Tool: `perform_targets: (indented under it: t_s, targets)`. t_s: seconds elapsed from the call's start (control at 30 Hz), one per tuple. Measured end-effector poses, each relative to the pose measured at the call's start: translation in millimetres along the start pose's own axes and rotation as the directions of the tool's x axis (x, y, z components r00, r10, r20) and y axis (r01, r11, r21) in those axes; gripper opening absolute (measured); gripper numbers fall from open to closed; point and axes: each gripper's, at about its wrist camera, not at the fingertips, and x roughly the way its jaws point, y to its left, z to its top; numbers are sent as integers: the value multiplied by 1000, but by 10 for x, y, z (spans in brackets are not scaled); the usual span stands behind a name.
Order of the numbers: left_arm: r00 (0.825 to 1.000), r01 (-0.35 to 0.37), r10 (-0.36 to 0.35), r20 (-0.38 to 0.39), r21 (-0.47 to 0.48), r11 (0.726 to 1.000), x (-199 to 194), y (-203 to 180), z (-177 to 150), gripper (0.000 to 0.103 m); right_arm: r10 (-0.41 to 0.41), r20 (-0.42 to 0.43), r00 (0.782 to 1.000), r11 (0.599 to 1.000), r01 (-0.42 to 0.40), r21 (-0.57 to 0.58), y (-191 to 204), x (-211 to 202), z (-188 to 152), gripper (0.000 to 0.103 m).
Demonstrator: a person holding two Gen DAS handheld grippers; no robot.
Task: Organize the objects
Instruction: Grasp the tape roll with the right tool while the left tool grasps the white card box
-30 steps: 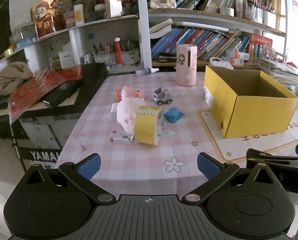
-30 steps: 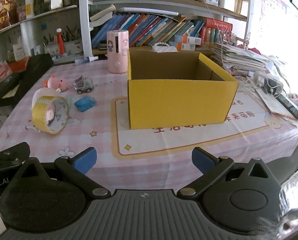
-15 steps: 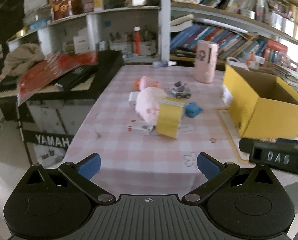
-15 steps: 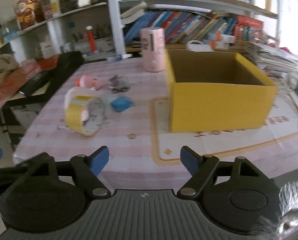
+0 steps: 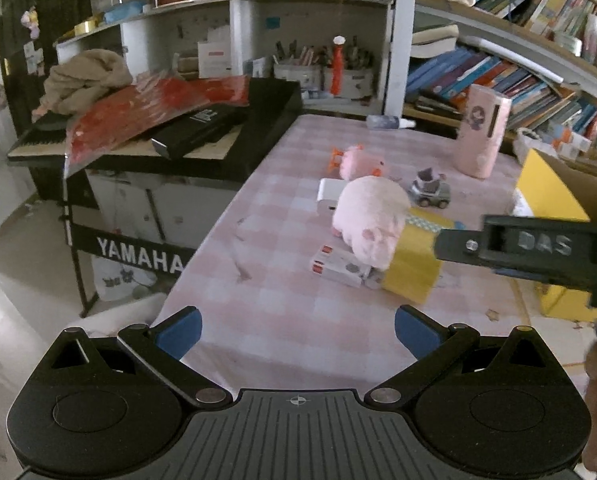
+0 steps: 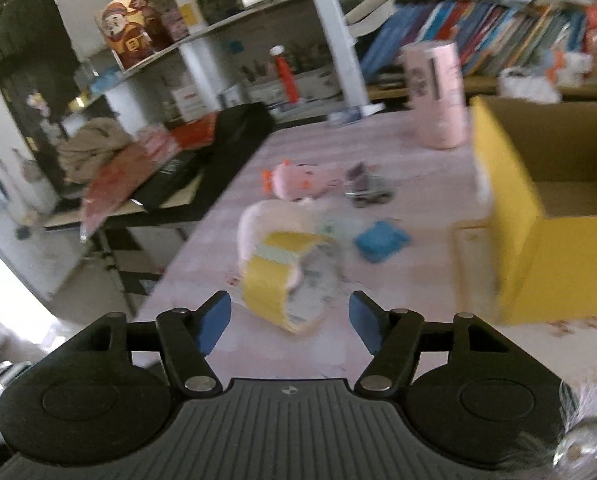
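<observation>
Both grippers have swung left vs a sec ago. Right gripper (image 6: 289,322) jaws now narrower, closing, nothing between, aimed at yellow tape roll (image 6: 284,280) on pink-checked tabletop (image 5: 282,320). Left gripper (image 5: 297,334) jaws wide, empty. Pink plush pig (image 5: 372,220) leans on roll. Yellow cardboard box (image 6: 538,216) at right looks empty.

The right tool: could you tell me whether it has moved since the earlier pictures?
Yes. In its own view the yellow box has slid from centre to the right edge and the tape roll now sits between its closing fingers, so the right tool swung left.
</observation>
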Motion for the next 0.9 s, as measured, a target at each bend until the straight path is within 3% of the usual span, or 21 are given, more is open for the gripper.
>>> perform_targets:
  t_s: [0.2, 0.3, 0.37, 0.4, 0.5, 0.63, 0.73, 0.9]
  targets:
    - [1000, -17, 17, -19, 4, 1000, 158, -8, 107, 103, 61, -88, 994, 998, -58, 33, -79, 574, 172, 59]
    - [999, -33, 34, -35, 21, 999, 270, -55, 150, 103, 97, -129, 987, 994, -89, 69, -161, 762, 225, 46]
    - [998, -39, 41, -46, 32, 999, 364, -100, 177, 103, 148, -152, 977, 987, -136, 84, -198, 809, 261, 32]
    - [998, -38, 40, -50, 39, 999, 421, -131, 194, 103, 163, -155, 974, 985, -152, 80, -210, 807, 287, 32]
    - [998, -20, 23, -56, 62, 998, 581, -221, 241, 102, 168, -120, 978, 986, -168, 10, -210, 728, 368, 17]
    - [996, 3, 7, -90, 108, 994, 852, -371, 313, 102, 154, -72, 985, 983, -160, -89, -270, 588, 493, 7]
    - [993, 5, 13, -120, 143, 990, 1042, -449, 336, 101, 126, -28, 992, 977, -129, -170, -304, 497, 557, 7]
    - [984, 32, -4, -177, 157, 987, 1308, -462, 351, 81, 118, -28, 993, 977, -122, -176, -415, 491, 599, 7]
